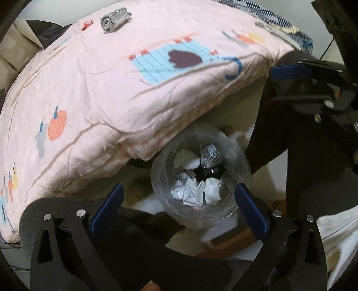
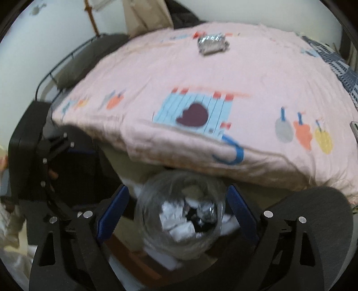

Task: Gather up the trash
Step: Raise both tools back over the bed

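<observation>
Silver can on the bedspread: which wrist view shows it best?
Left wrist: the silver can is sharp, its round end facing the camera. Right wrist shows the same can motion-blurred, side-on, detail lost.

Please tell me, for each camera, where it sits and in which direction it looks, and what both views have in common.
Left wrist: on the left claw, looking down into the clear bin; the right claw shows at right.
Right wrist: on the right claw, looking down at the bin; the left claw shows at left.
Shared: bin, pink quilt, silver can.
</observation>
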